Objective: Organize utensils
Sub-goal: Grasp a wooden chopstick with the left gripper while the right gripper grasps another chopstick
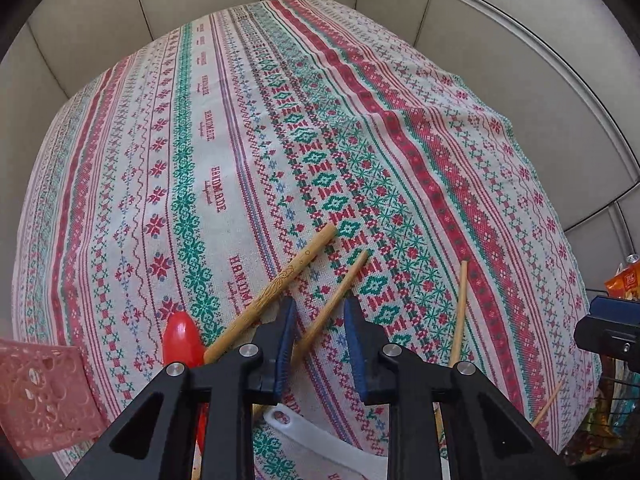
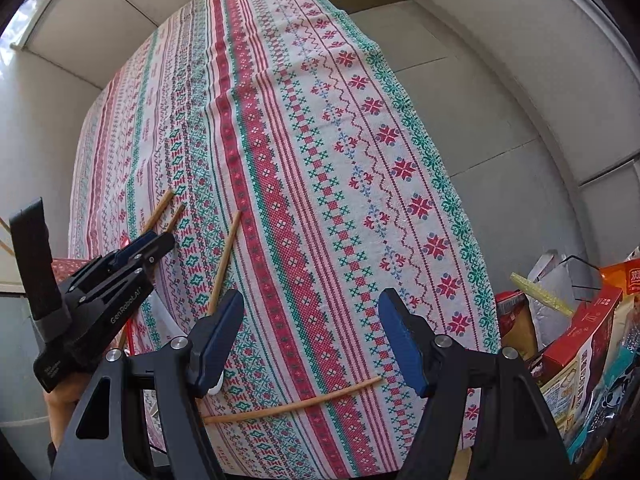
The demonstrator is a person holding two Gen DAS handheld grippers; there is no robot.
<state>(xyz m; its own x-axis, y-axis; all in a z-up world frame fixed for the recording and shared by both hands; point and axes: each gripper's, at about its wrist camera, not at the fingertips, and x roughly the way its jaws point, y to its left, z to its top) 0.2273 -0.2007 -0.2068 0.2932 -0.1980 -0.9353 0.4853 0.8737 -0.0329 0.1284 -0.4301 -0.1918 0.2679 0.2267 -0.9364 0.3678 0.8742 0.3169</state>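
Observation:
My left gripper (image 1: 320,322) points down at the patterned tablecloth (image 1: 240,140). A thin wooden chopstick (image 1: 332,304) lies slanted in the gap between its blue pads; the pads stand a little apart and do not press it. Left of it lie a thicker engraved wooden handle (image 1: 280,284) and a red spoon (image 1: 182,340). A white utensil (image 1: 312,432) shows under the fingers. Another chopstick (image 1: 460,312) lies to the right. My right gripper (image 2: 312,336) hangs open over the cloth, above a chopstick (image 2: 292,402) lying crosswise. A further chopstick (image 2: 226,264) lies beside its left finger.
A pink perforated basket (image 1: 40,392) stands at the table's near left corner. Snack boxes and bags (image 2: 580,340) crowd a wire basket off the right table edge. The left gripper (image 2: 156,242) shows at the left of the right wrist view. Pale floor tiles surround the table.

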